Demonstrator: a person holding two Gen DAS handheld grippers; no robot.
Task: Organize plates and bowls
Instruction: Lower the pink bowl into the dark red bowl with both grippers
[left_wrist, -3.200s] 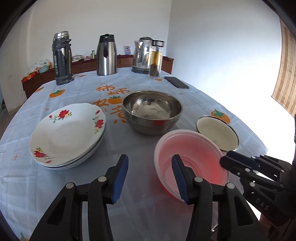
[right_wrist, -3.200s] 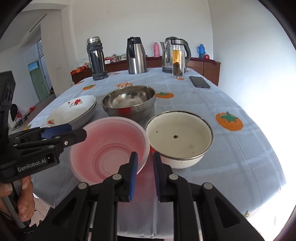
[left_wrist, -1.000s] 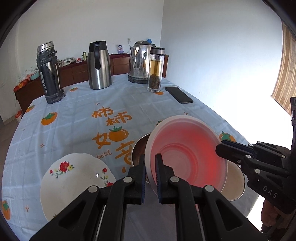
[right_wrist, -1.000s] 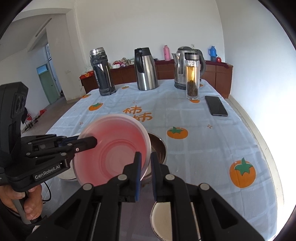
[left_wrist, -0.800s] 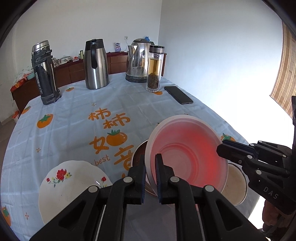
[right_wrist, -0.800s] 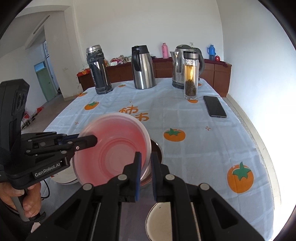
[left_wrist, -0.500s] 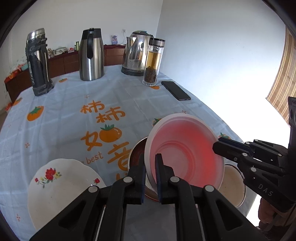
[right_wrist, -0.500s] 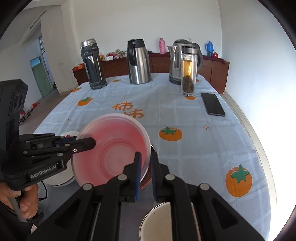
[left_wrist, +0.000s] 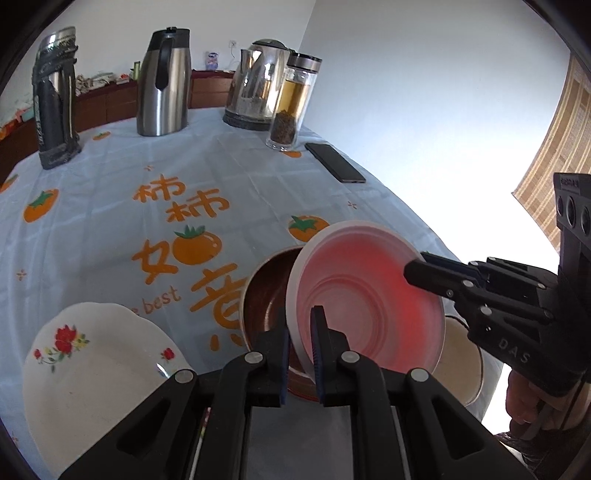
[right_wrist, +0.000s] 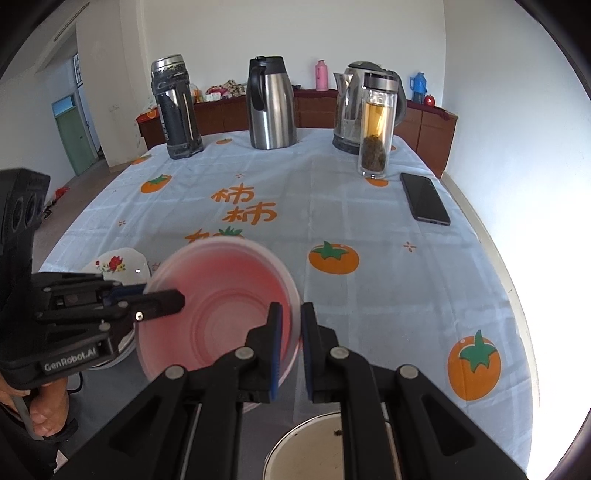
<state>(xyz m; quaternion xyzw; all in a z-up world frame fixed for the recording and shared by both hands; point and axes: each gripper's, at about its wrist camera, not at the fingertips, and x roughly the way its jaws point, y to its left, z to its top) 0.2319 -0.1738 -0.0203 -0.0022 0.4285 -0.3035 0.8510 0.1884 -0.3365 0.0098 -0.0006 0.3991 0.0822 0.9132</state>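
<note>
Left gripper (left_wrist: 300, 345) is clamped on the near rim of the pink bowl (left_wrist: 364, 299); right gripper (right_wrist: 289, 341) is clamped on the opposite rim. The bowl hangs tilted between them, clear of the worktop (left_wrist: 110, 229). Directly beyond the left gripper sits the steel bowl (left_wrist: 264, 291). To its left lies the floral plate (left_wrist: 88, 369). Below the right gripper sits the white enamel bowl (right_wrist: 306, 446).

Light: I saw bright daylight from the right, washing out the table edge (right_wrist: 517, 332).
Blur: pink bowl (right_wrist: 221, 295) was smeared.
Edges: rounded, dark corners.
</note>
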